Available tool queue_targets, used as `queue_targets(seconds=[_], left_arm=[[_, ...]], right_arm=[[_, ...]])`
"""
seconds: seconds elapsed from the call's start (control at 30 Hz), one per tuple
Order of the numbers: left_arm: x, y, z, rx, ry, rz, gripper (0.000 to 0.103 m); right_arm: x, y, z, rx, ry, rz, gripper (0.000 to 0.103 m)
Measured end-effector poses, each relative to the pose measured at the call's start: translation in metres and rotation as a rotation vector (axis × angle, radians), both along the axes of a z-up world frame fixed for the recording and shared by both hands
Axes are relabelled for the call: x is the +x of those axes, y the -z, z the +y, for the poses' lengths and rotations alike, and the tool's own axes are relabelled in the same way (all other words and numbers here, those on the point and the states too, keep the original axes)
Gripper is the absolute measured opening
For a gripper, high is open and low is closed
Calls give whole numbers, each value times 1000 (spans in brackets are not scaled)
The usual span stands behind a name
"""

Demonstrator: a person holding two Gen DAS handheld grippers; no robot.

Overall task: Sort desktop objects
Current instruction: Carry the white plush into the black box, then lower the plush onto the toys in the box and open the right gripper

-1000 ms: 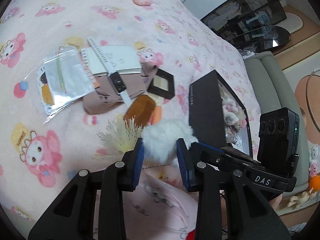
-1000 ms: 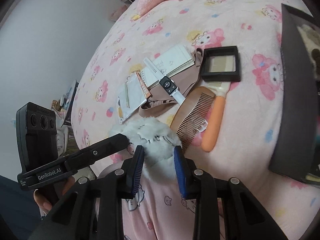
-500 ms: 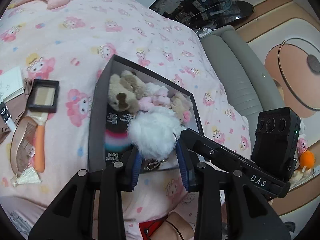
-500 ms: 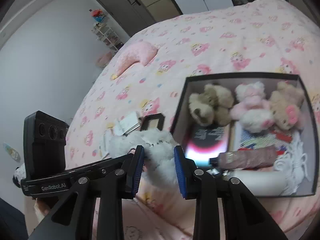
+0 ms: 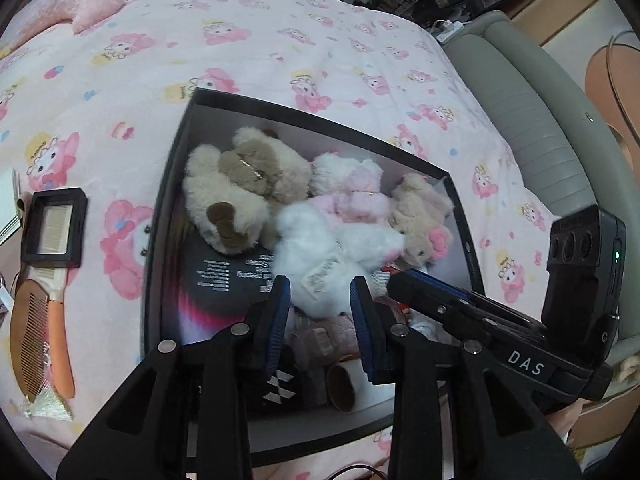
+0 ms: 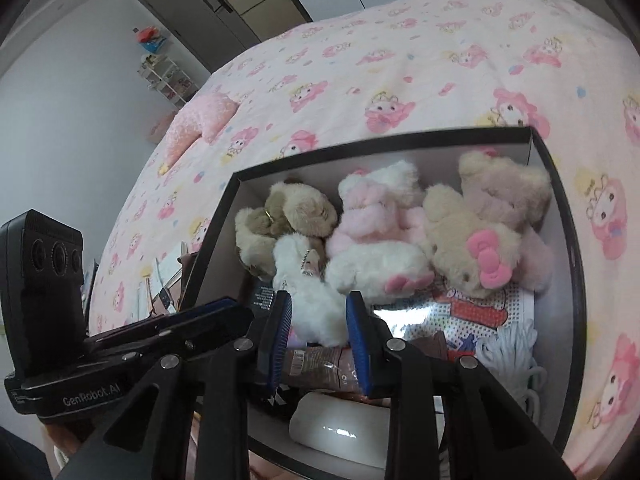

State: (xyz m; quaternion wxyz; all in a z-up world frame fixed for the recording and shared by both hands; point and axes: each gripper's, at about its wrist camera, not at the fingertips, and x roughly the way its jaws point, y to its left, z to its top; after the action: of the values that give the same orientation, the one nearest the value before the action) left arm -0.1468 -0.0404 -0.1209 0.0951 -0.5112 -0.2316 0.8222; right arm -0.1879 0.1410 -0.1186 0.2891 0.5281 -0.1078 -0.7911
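Both grippers hang over the black box (image 5: 160, 240) on the pink bed cover (image 5: 320, 40). The white fluffy toy (image 5: 320, 264) sits inside the box, on top of the other soft toys. It lies next to the brown bear (image 5: 240, 192), the pink plush (image 5: 352, 192) and the tan bear with a pink bow (image 6: 480, 248).

The left gripper (image 5: 320, 300) has its blue pads on either side of the white toy's lower end. There seems to be a small gap on each side, so I cannot tell if it pinches the fur or has let go. The right gripper (image 6: 318, 316) is the same — the white toy's bottom end fills the space between its pads, but I cannot tell if it squeezes.

The toy goes here because the soft toys are kept together at this end of the box. The other end holds flat things like a shiny packet (image 6: 460, 316) and a white cord (image 6: 516, 340).

A comb (image 5: 36, 328) and a small black frame (image 5: 54, 228) lie on the bed beside the box — they likely still need sorting.
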Motion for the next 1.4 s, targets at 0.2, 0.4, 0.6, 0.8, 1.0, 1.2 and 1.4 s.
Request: queue_targets(seconds=[0.2,0.4,0.6,0.8,1.0,1.2,1.4], left_arm=[[-27,0,3,-70,-21,18,30],[-66,7,23,-117,9,-18,34],[-84,26,37,-226,31,-112,30],[-66,20,29,-192,50,-98,25],[-26,-3,19,-215,78,-54,25],[-3,26,18,-236,131,-192,25],[-2,21,15,-206,90,-170,24]], right_arm=[[-8,11,10,41,66,-44,26],[-13,31,13,80,70,-123,26],[-16,39,2,45,17,-176,29],[-14,44,-7,55,-16,-182,31],[-9,40,-5,39,-32,-180,31],[4,35,-2,13,-154,-202,31],[-18,22,28,-41,15,-119,31]])
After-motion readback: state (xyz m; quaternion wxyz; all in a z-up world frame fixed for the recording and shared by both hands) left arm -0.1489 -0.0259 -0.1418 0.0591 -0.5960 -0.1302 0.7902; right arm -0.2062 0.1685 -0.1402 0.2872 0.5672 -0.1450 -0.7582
